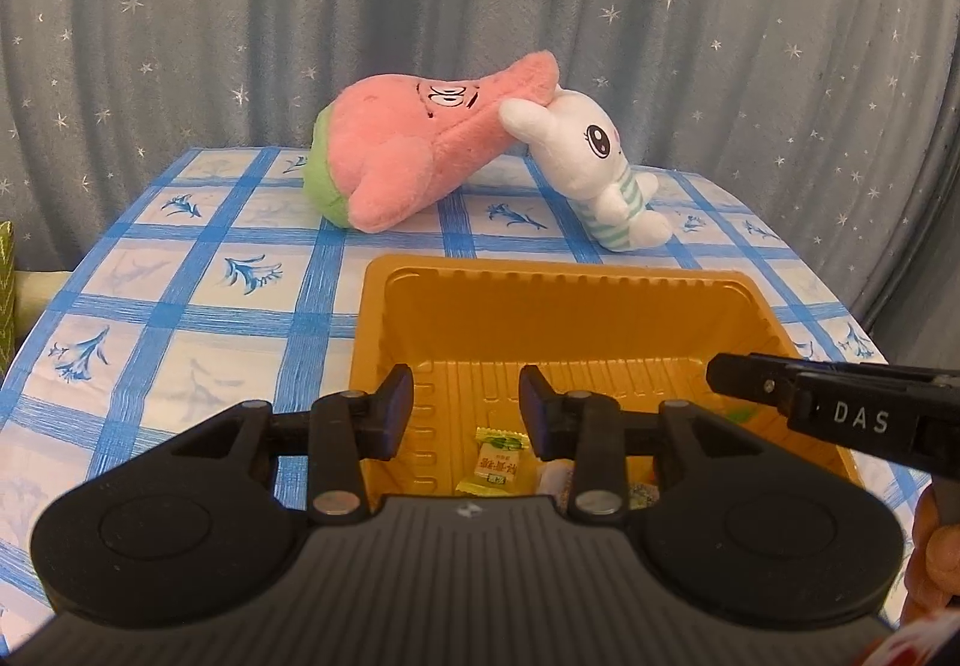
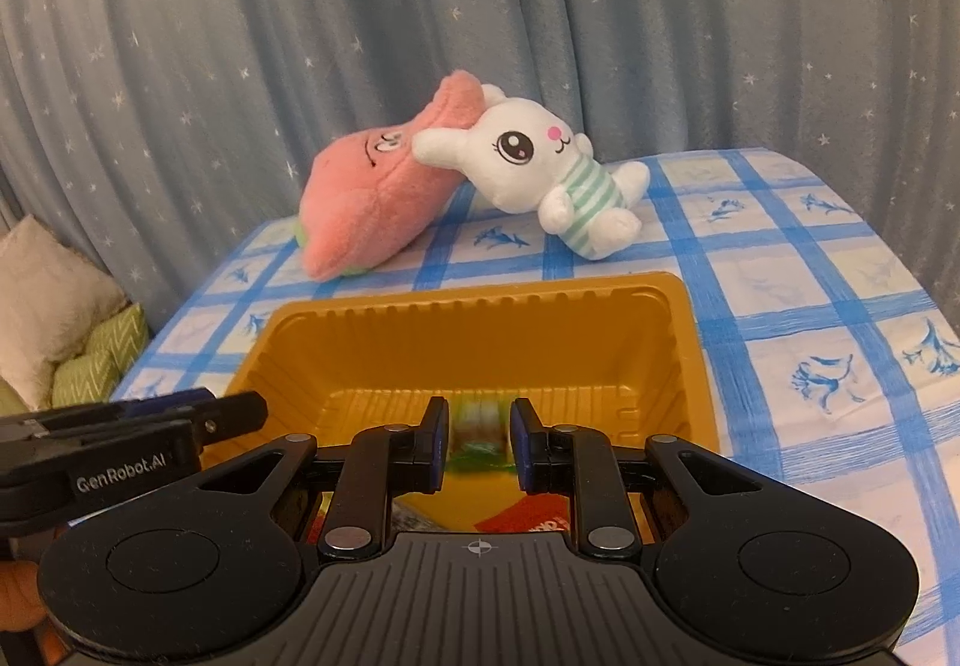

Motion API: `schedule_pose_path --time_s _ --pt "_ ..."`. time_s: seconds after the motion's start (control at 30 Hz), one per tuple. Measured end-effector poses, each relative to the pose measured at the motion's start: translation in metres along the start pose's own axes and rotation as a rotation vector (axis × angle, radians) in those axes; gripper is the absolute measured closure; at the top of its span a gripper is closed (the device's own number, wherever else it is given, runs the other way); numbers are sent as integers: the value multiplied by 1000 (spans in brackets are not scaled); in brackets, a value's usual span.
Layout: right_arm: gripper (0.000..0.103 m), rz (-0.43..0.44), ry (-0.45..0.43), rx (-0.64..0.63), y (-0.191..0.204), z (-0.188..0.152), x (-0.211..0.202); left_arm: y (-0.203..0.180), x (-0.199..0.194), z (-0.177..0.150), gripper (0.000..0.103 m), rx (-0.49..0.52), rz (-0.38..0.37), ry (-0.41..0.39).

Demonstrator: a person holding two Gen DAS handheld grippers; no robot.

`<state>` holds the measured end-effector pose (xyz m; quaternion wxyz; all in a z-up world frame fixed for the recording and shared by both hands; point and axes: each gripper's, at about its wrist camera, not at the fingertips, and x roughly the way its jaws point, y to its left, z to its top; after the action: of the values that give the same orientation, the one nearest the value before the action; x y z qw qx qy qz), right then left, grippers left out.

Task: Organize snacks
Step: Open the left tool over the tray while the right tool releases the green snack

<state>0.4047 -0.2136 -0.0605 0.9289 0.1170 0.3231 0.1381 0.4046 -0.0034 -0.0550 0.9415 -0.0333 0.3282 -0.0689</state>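
So the right hand-held gripper [image 2: 478, 441] is pinched on a blurry snack [image 2: 477, 426] over the tray [image 2: 480, 306]; best released low. Left hand-held gripper [image 1: 467, 414] hangs part-open, empty, above the tray's candies [image 1: 493, 465].

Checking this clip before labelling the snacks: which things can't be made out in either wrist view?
- Left wrist view: sweets at the near end of the gold plastic tray are partly covered by the left gripper; their count is unclear.
- Right wrist view: the small green-and-white wrapped snack clamped by the right gripper is blurred; no label readable.
- Right wrist view: a red packet is half hidden behind the gripper body.
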Motion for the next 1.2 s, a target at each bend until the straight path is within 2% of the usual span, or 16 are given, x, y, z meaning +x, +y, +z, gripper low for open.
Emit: schedule_pose_path --time_s 0.1,0.4,0.93,0.97,1.03,1.07,1.1,1.2 --pt "80 19 -32 16 -1 1 0 2 0 -1 68 -2 2 3" --pt "79 -32 -54 60 -13 6 -6 3 -2 -4 67 10 2 12" --pt "79 -99 -38 -27 -7 -2 -23 -9 -25 -17 63 38 -8 13" --pt "77 -108 -38 -35 -6 -3 -25 -10 -27 -18 62 38 -9 12" --pt "62 -118 -37 -46 -6 -6 -29 -11 -32 -20 61 37 -10 10" --pt "50 -119 -40 -43 -6 -8 -31 -11 -34 -21 60 37 -13 10" --pt "46 -118 -41 -39 -7 -10 -34 -12 -37 -22 58 35 -15 10" --pt "46 -114 -38 -37 -8 -13 -42 -13 -47 -26 56 32 -20 8"
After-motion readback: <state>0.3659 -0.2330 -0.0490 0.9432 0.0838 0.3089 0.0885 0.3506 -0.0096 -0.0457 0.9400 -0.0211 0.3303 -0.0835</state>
